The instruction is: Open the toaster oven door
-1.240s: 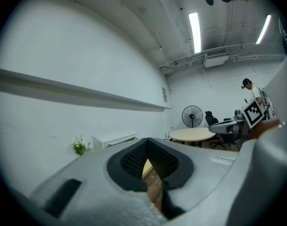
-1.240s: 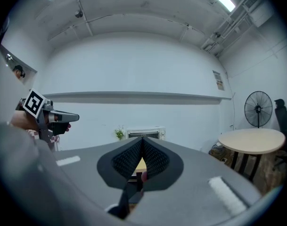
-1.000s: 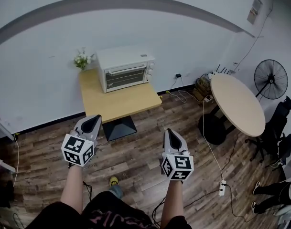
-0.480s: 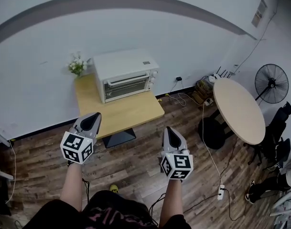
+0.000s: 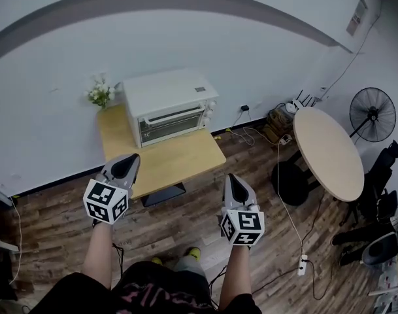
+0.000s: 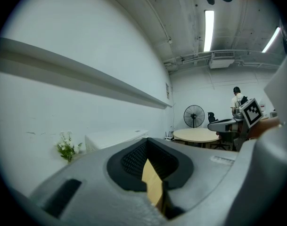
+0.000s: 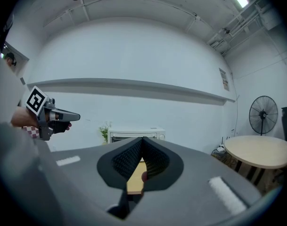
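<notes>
The white toaster oven [image 5: 169, 106] stands with its door closed at the back of a small wooden table [image 5: 176, 159] against the wall. Both grippers hang in the air short of the table's near edge. My left gripper [image 5: 125, 163] is shut and empty, off the table's front left corner. My right gripper [image 5: 231, 180] is also shut and empty, off the front right corner. In the right gripper view the toaster oven [image 7: 136, 135] shows straight ahead above the closed jaws. The left gripper view shows only the toaster oven's top [image 6: 116, 137].
A small pot of white flowers [image 5: 99, 91] sits left of the oven. A round table [image 5: 326, 148] and a standing fan [image 5: 373, 114] are to the right, with cables [image 5: 291, 208] and a power strip on the wood floor. A person [image 6: 237, 100] stands far off.
The table and oven have drawn closer and shifted slightly left in the head view. Both grippers keep their pose and stay shut.
</notes>
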`<move>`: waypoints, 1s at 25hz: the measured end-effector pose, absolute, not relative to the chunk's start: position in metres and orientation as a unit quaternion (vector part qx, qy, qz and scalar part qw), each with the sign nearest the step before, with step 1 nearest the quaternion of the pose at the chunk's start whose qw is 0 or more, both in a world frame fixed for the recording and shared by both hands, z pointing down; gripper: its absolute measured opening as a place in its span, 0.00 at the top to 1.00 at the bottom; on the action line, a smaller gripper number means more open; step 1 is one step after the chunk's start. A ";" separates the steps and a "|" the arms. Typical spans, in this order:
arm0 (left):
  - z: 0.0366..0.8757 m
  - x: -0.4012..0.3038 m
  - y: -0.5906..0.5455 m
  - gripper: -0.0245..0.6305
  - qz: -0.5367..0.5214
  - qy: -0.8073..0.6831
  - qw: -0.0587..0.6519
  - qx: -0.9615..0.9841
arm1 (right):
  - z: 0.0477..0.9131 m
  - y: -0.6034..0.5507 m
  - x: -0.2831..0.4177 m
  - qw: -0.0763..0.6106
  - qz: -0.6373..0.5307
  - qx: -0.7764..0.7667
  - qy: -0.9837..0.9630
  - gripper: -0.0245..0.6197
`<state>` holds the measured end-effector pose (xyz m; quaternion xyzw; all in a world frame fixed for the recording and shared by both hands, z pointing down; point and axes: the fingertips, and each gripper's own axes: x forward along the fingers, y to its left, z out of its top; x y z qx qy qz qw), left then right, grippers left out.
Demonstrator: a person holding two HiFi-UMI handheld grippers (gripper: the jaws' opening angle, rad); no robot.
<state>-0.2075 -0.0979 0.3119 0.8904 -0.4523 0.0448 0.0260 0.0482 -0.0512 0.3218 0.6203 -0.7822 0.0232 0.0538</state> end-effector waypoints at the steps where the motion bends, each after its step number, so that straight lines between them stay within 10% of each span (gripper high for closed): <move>1: 0.312 -0.206 -0.103 0.96 0.045 -0.453 0.026 0.890 | 0.322 -0.057 0.048 0.054 0.023 0.619 -0.784 0.95; 25: 0.364 -0.132 -0.271 0.96 0.177 -0.526 0.021 0.831 | 0.371 -0.294 0.093 0.123 0.011 0.464 -0.877 0.95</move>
